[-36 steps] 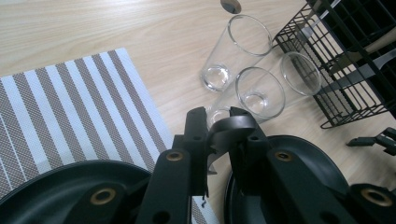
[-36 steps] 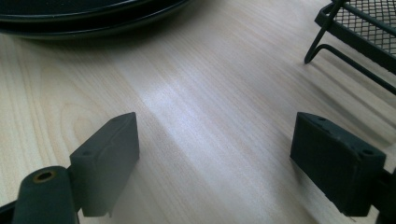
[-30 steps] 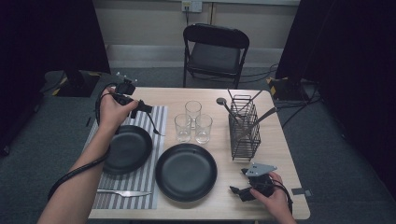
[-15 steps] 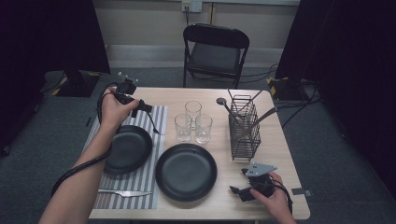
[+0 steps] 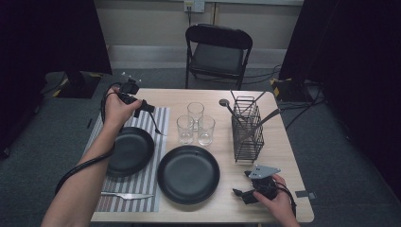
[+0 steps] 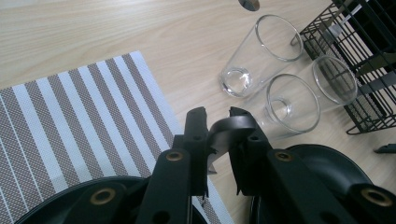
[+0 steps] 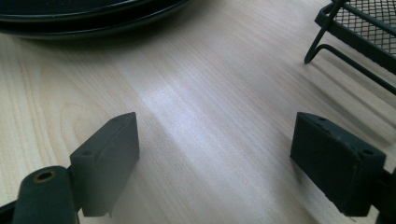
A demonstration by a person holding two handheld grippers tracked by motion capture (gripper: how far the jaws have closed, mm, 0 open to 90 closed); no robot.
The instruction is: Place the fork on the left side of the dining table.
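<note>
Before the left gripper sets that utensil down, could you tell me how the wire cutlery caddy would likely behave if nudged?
The wire cutlery caddy looks tall and narrow on thin feet, so a push near its top would probably tip it. Its open mesh suggests it is light and might slide on the smooth wooden table. The long utensils leaning out could shift.

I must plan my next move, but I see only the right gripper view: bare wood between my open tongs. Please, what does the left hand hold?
Observer: The left tongs are shut on a dark-handled utensil; which kind, I cannot tell.
Operator: Where is it over the table?
Observer: In the high view it hangs above the far right part of the striped placemat, beside three glasses.
Operator: Is some cutlery laid there?
Observer: Yes, a knife lies at the placemat's near edge, in front of the left plate.
</note>
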